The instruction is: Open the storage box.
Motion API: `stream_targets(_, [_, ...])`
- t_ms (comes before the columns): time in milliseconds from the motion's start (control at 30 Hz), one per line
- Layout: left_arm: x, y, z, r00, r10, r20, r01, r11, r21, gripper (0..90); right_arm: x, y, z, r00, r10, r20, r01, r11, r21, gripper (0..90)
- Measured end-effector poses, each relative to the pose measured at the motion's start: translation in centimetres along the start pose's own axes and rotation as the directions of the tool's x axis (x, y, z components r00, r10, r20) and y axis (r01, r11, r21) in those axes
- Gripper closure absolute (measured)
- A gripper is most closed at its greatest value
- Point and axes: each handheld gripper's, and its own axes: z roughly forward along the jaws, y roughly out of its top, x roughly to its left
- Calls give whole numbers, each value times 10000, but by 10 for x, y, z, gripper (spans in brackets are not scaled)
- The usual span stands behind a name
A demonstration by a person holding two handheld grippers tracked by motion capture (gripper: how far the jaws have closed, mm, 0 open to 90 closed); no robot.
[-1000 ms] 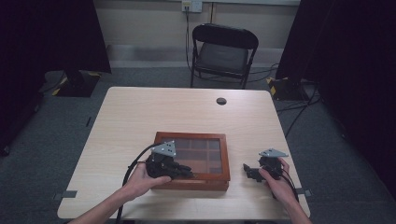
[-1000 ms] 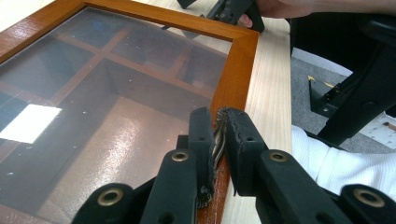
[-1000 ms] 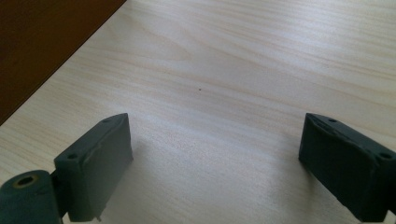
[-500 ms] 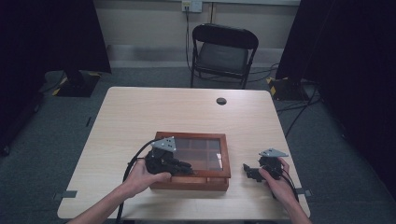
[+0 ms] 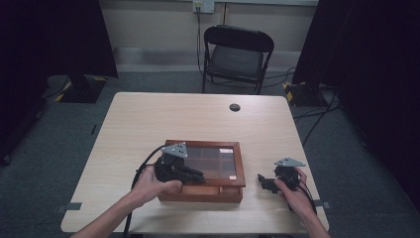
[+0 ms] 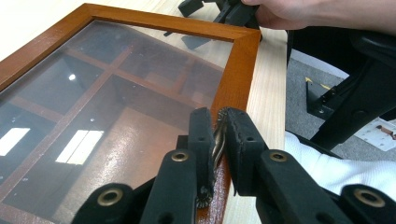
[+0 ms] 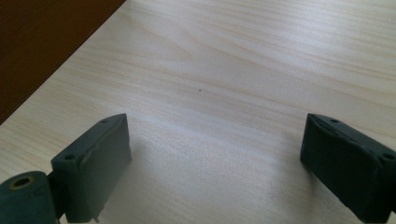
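Compared with a second ago, the near edge of the glass-paned lid point(image 5: 239, 163) of the reddish-brown wooden display box point(image 5: 198, 195) appears to sit slightly higher. A thin pale gap now shows between that edge and the base beneath it, though the lift is small and hard to judge from the high view. The left gripper point(image 5: 198, 174) has its fingers point(image 6: 201, 135) drawn narrow and pinched on a small silvery metal clasp point(image 6: 218, 140) fixed to the lid's front rail. The glass and the dark wooden dividers under it spread away ahead and to one side of those fingers. The right gripper point(image 5: 261, 179) has not shifted. It rests on the pale wooden counter point(image 5: 173, 119) beside the box, its fingers point(image 7: 95, 163) wide apart with bare counter between them and a corner of the box's dark side beyond one fingertip. I judge that the lid is just beginning to open: the grip on the clasp looks secure, the box sits directly below the left fingers, and most of the upward swing of the lid is yet to come.
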Motion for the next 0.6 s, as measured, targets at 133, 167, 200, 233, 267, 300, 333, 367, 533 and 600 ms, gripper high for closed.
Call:
stream_targets(133, [1, 5, -4, 10000, 12, 4, -12, 9999, -164, 809, 0, 0, 0, 10000, 0, -5, 0, 10000, 7, 76])
stream_targets(167, [2, 7, -6, 10000, -79, 27, 79, 9998, -187, 809, 0, 0, 0, 10000, 9, -6, -9, 10000, 11, 75])
stream_targets(200, [2, 8, -6, 9998, -194, 1, 194, 9998, -107, 808, 0, 0, 0, 10000, 2, -6, -2, 10000, 9, 75])
stream_targets(233, [1, 9, -6, 9999, -164, -49, 164, 9999, -24, 807, 0, 0, 0, 10000, -1, -7, 1, 10000, 8, 75])
stream_targets(267, [0, 11, -6, 9999, -80, -102, 81, 9999, 78, 808, 0, 0, 0, 10000, -1, -5, 1, 10000, 8, 75])
stream_targets(300, [0, 11, -5, 9999, -69, -132, 70, 10000, 69, 808, 0, 0, 0, 10000, -10, -9, 10, 10000, 3, 75])
stream_targets(333, [0, 12, -6, 9999, -100, -87, 101, 9999, 101, 808, 0, 0, 0, 10000, -29, -9, 29, 10000, 8, 75])
stream_targets(367, [1, 12, -6, 9999, -85, -59, 85, 9999, 98, 808, 0, 0, 0, 10000, -17, -12, 17, 10000, 16, 75])
stream_targets(533, [3, 16, -8, 10000, 82, 7, -83, 9998, 192, 809, 0, 0, 0, 10000, -35, -9, 35, 10000, 9, 74])
stream_targets(600, [4, 17, -8, 9998, 62, 171, -65, 9998, 203, 810, 0, 0, 0, 10000, -37, -7, 37, 10000, 10, 74])
